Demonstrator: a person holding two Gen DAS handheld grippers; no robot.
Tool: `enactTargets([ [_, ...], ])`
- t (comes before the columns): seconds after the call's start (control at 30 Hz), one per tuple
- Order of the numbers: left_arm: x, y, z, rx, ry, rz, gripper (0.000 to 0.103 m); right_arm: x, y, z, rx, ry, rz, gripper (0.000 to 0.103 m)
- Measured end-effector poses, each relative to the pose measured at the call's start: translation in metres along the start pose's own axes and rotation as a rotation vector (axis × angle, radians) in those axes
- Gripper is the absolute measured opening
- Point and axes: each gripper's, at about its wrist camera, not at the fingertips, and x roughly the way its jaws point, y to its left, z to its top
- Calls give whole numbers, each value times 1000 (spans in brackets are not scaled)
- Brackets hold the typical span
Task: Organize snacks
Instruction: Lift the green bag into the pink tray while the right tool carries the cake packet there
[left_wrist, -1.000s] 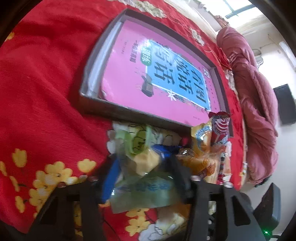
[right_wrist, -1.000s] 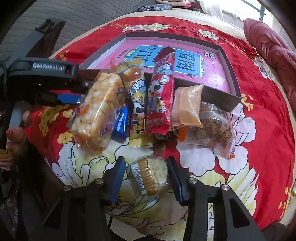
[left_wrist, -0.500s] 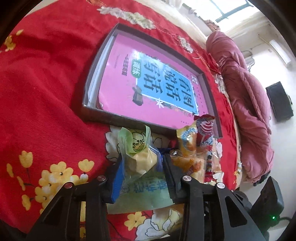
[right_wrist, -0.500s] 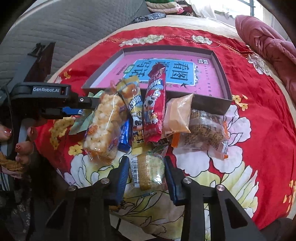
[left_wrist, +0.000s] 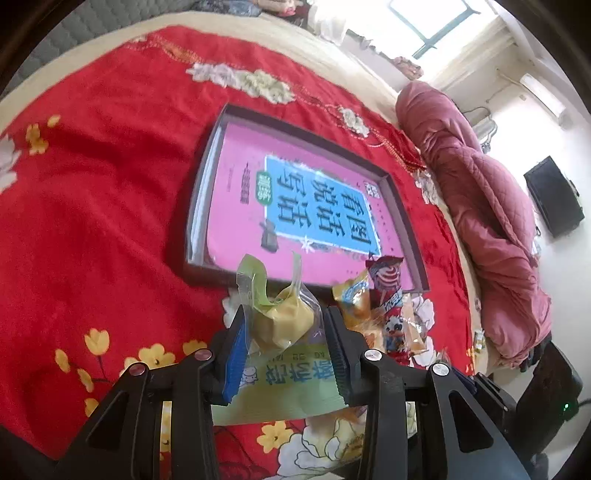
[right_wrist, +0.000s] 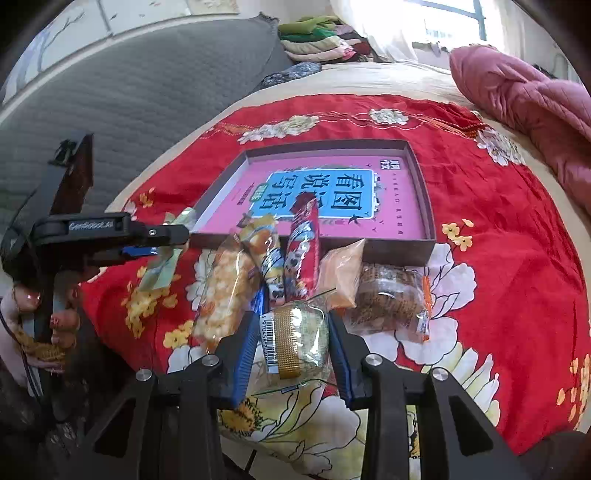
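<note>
Left claw: closed on a green packet holding a yellow cake; both pads press the packet's sides. The packet's crimped top sticks up past the fingertips, its printed lower end hangs back toward the claw body. In the right wrist view the same claw hangs clear above the red cloth, the packet dangling under it, just beside the near left corner of the box.

Right claw: closed on a clear packet with a barcode and a gold band, gripped on both sides. It sits low over the cloth at the near end of the snack pile.

Pile just ahead of the right claw, left to right: popcorn bag, yellow bar, red bar, orange pouch, brown cookie pack. The two bars' far ends lean on the box's front wall.

Beyond: shallow dark box with a pink book lying flat in it. Pink quilt on the bed, far right.
</note>
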Motion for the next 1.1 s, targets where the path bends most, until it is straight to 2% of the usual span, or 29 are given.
enactTargets([
  [0.33,2,-7,12,19,-32,28,41,0,-13,28,28,-103,-21,38],
  [0.63,9,-9,22,29,-47,78,40,18,-38,60,71,-172,-55,38],
  [0.67,10,-9,23,29,-47,84,32,19,-42,63,76,-176,-55,38],
  [0.9,26,-11,38,24,-48,111,33,30,-62,75,110,-191,-69,38],
  [1.1,40,-11,53,13,-57,135,33,45,-69,81,110,-170,-59,38],
])
